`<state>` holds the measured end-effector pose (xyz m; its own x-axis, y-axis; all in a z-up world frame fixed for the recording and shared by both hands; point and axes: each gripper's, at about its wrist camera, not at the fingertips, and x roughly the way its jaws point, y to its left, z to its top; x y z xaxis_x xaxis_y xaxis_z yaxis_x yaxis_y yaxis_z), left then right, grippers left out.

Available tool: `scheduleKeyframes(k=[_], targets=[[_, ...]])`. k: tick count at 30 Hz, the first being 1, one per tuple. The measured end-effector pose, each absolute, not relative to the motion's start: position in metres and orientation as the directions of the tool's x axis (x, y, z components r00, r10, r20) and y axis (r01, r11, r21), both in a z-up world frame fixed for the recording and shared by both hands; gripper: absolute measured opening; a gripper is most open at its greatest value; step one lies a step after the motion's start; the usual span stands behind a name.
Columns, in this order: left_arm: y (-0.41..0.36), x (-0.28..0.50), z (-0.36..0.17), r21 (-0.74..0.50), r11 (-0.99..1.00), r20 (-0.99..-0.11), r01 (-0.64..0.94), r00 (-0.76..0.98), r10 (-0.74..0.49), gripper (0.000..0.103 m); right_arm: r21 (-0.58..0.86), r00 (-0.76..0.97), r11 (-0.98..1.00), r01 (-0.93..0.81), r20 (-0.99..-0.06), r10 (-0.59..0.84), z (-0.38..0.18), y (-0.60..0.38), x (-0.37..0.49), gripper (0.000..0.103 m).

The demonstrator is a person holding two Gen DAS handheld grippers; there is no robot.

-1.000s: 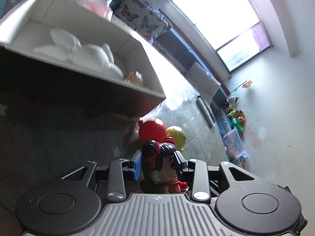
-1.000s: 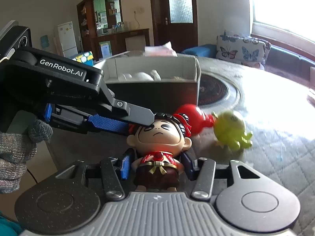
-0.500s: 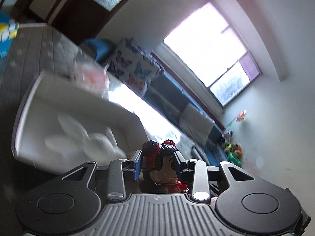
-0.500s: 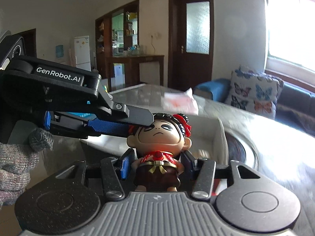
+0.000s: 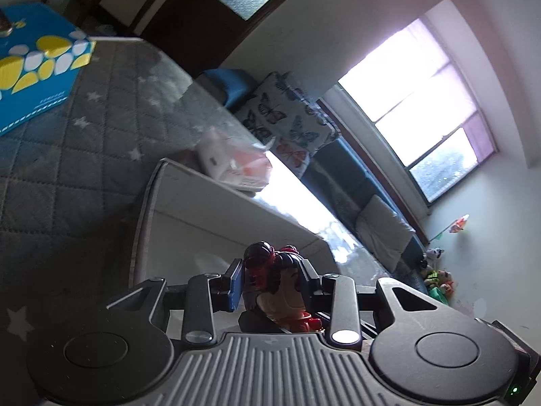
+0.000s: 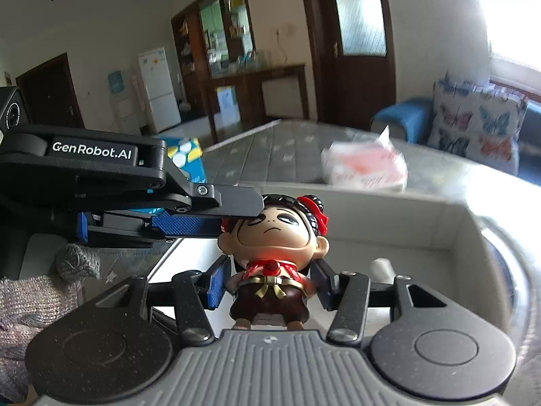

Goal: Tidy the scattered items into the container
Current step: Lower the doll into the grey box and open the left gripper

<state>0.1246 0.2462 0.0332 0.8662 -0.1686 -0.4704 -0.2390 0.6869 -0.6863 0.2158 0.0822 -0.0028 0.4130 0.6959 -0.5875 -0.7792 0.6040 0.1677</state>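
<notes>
Both grippers gripped the same small vinyl figurine (image 6: 274, 257), a big-headed child doll with black hair buns, red ribbons and a dark brown tunic, above the open white cardboard box (image 6: 389, 216) on the grey quilted, star-printed tabletop (image 5: 67, 155). The right gripper (image 6: 267, 284) had its blue-padded jaws partly closed, pressing on the doll's body at both sides just under the ears. The left gripper (image 6: 209, 216), coming in from nine o'clock in the right wrist view, was clamped on the doll's head, one black finger lying across the brow and a blue pad beneath it; from the left wrist view the same doll (image 5: 277, 287) sat tilted between that gripper's (image 5: 270, 284) narrowly spaced fingers. A grey knitted glove (image 6: 40, 291) covered the hand at eight o'clock. Beyond the box's far wall, at one o'clock, lay a white-and-pink plastic packet (image 6: 365, 165); a blue carton with yellow and white ovals (image 5: 37, 64) sat at ten o'clock on the table. A small white object (image 6: 382, 267) lay inside the box, too blurred to identify.
</notes>
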Motion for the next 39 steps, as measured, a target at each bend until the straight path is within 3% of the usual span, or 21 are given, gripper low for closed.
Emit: scheduleKeyframes(k=[9, 15, 25, 28, 39], targets=[[0.247, 0.130, 0.019, -0.603, 0.731, -0.567, -0.320, 0.816, -0.110, 0.036, 0.192, 0.336, 0.595, -0.780, -0.674, 0.658, -0.038, 0.104, 0.228, 0.052], [0.238, 0.129, 0.021, -0.540, 0.772, -0.582, -0.336, 0.811, -0.054, 0.035, 0.180, 0.321, 0.598, -0.781, -0.706, 0.631, -0.048, 0.111, 0.227, 0.052], [0.236, 0.123, 0.021, -0.549, 0.763, -0.574, -0.342, 0.817, -0.046, 0.035, 0.181, 0.333, 0.602, -0.778, -0.692, 0.640, -0.044, 0.104, 0.220, 0.054], [0.238, 0.122, 0.022, -0.555, 0.759, -0.568, -0.341, 0.822, -0.045, 0.036, 0.186, 0.345, 0.604, -0.775, -0.676, 0.651, -0.039, 0.098, 0.217, 0.063], [0.211, 0.106, 0.037, -0.555, 0.778, -0.538, -0.295, 0.840, -0.066, 0.035, 0.157, 0.400, 0.599, -0.785, -0.609, 0.684, -0.013, 0.061, 0.193, 0.071]])
